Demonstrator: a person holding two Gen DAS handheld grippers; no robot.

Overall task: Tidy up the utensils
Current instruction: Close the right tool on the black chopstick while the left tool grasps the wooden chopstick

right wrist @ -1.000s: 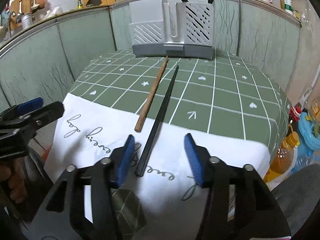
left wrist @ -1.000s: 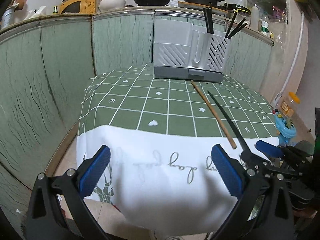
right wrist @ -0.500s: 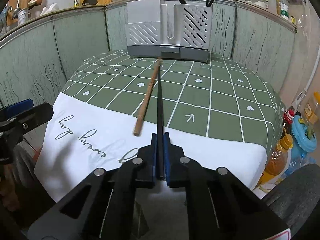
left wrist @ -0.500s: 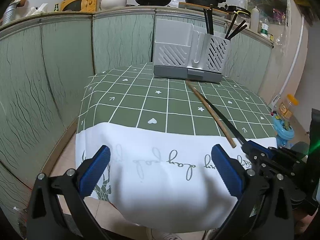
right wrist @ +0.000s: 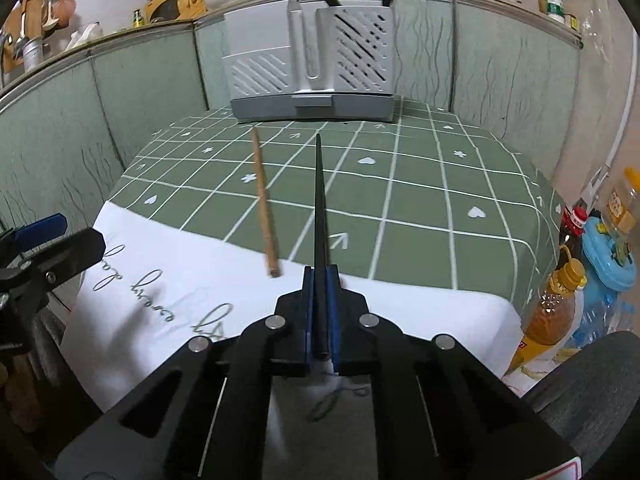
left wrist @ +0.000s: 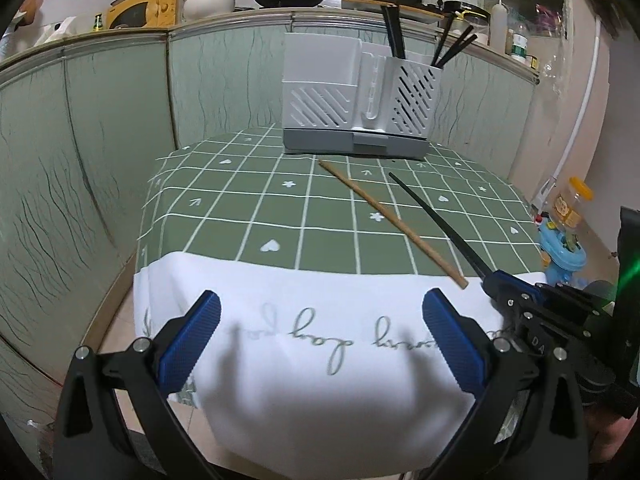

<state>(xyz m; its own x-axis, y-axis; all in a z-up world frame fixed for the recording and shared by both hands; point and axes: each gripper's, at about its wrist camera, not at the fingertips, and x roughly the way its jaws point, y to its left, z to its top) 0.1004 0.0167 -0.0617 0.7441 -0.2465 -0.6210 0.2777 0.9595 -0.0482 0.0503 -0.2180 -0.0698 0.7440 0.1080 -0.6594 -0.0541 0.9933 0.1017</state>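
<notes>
Right claw: my right gripper was clamped on the black chopstick, its blue pads pressed against the near end of the stick on both sides.
Black chopstick: it ran straight ahead from my pads, tip aimed at the grey utensil holder; in the left wrist view it looked lifted off the cloth, slanting up and away from my right gripper.
Left claw: my left gripper stood wide apart and held nothing, hovering over the white front edge of the tablecloth.
Wooden chopstick: it lay flat on the cloth just left of the black one, near end on the border between white and green; from the left wrist view it ran diagonally toward the holder.
Tablecloth: green with a white grid, hearts and arrows, with script lettering on the white band.
Utensil holder: it stood at the far edge of the table, against the green panelled wall; dark chopsticks stood in its right slotted compartment.
Beyond the table: an oil bottle and a blue plastic toy sat to my right, below the table's edge.
</notes>
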